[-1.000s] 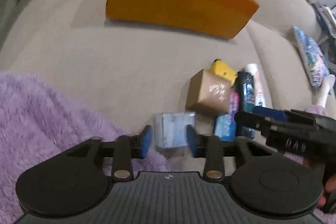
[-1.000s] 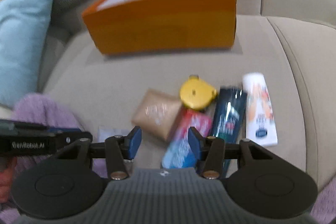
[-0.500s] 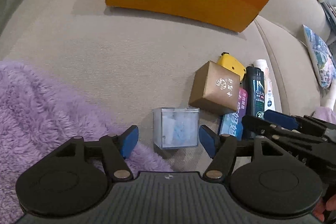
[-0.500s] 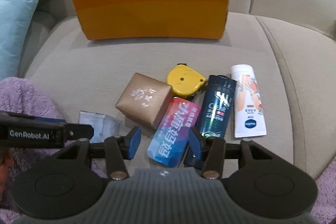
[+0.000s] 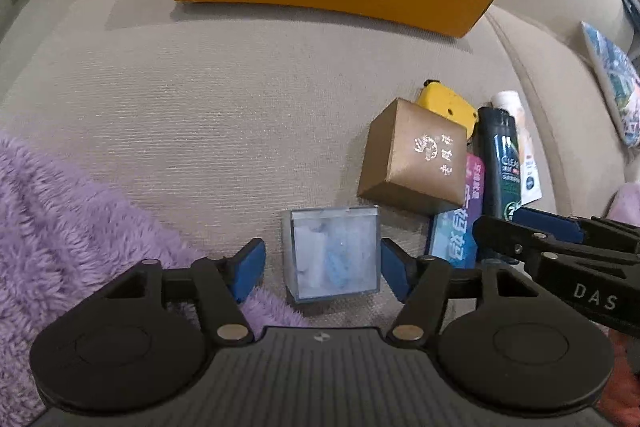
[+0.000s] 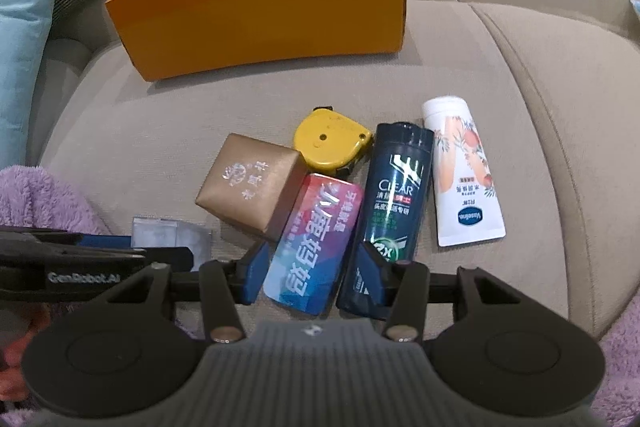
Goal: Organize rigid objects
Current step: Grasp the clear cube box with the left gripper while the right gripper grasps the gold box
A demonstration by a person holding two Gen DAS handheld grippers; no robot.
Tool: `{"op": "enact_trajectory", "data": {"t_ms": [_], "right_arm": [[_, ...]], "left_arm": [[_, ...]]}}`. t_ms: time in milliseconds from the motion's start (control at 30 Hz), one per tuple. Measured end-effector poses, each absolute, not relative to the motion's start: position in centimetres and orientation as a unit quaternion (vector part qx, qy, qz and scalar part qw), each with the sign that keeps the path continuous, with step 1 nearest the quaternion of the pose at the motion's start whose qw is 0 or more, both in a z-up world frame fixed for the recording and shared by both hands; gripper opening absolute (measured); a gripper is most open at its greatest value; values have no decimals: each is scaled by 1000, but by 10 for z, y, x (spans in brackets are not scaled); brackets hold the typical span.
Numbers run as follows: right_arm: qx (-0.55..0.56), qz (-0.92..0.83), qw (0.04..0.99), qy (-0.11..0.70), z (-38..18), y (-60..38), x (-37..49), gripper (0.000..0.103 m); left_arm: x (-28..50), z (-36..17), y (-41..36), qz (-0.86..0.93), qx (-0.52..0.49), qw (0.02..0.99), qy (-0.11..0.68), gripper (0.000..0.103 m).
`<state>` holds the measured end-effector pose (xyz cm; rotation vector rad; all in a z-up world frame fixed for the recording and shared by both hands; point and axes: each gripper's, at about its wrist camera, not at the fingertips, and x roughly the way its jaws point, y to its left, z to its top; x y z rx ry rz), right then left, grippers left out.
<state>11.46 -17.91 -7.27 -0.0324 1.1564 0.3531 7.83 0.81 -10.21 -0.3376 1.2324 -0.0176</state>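
Now the orange box (image 6: 256, 7) is standing open-topped well ahead of both sets of jaws, with the beige sofa cushion (image 5: 224, 115) between. Closer in than a second ago, the left gripper (image 5: 322, 269) is straddling the clear plastic cube (image 5: 334, 253); its jaws are closing, pads not yet touching, so a pickup looks imminent. The right gripper (image 6: 310, 269) is holding half-wide over the colourful tin (image 6: 314, 243), blue pads flanking it, whether pressing I cannot tell.

Dim indoor light, soft shadows, sharp centre, heavy fisheye warp w/ dark corners.
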Motion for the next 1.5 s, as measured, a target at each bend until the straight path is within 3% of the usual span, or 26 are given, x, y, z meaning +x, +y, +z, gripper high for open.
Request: {"op": "enact_trajectory", "data": {"t_ms": [67, 100, 367, 433, 500, 800, 1500], "right_arm": [[-13, 168, 820, 546, -75, -179, 115, 51], [-11, 170, 820, 547, -76, -179, 116, 51], [4, 201, 823, 531, -66, -170, 126, 51], [9, 209, 821, 532, -63, -163, 132, 53], [18, 214, 816, 536, -63, -156, 140, 62], [21, 179, 798, 575, -77, -123, 170, 69], [-21, 173, 795, 582, -80, -103, 169, 67]], "left_arm": [[79, -103, 8, -16, -161, 803, 574, 59], [79, -103, 7, -21, -162, 803, 574, 57], [79, -94, 18, -4, -174, 817, 549, 56], [80, -90, 27, 4, -182, 822, 539, 56], [83, -88, 34, 13, -184, 826, 533, 56], [97, -88, 62, 33, -212, 825, 523, 56], [94, -79, 74, 8, -244, 816, 524, 56]]}}
